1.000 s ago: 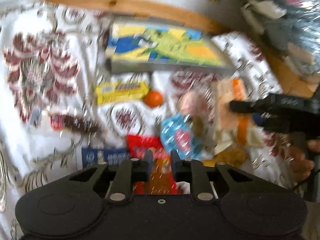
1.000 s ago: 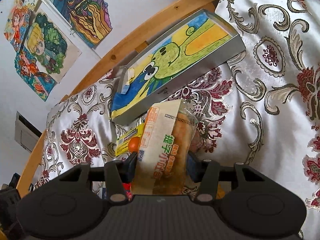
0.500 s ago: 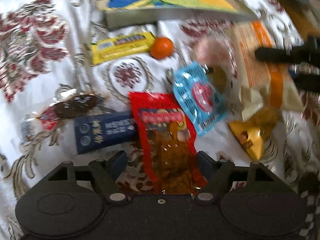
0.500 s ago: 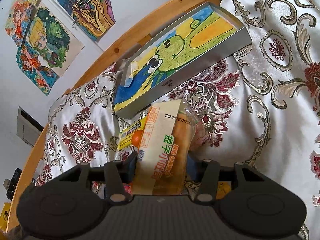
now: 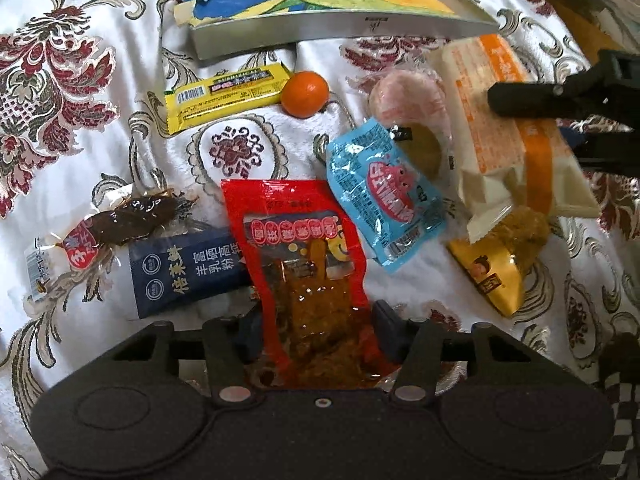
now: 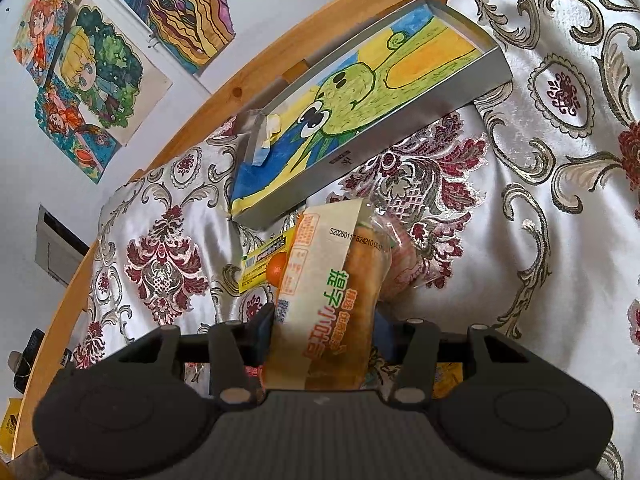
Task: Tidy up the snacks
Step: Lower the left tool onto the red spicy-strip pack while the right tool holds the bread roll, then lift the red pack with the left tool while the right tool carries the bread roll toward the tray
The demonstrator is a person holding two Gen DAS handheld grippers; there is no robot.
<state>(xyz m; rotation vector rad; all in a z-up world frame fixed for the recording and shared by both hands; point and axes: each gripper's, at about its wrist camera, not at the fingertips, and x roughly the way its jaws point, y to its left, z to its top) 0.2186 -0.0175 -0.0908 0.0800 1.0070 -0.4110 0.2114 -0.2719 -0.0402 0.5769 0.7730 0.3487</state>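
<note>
**Two grippers, two packets, one tray at the far edge**

The left gripper straddles the near end of the red packet, a finger on each side of it. The jaws stand wide and I cannot tell from its camera whether the pads yet touch the foil; they read as spread, not clenched. The packet lies flat on the cloth with its long axis running straight away from the gripper, toward the tray at the far edge of the bed, so a straight close across its narrow width should catch it.

The right gripper is clamped on the bread packet, which stands up out of the jaws, its long axis also pointing at the tray (the one with the green cartoon drawing lining its floor). In the left view that packet hangs just short of the tray's right end, so the right hand is the nearer of the two.

Loose on the cloth between red packet and tray lie a blue pouch, a yellow bar and an orange.
</note>
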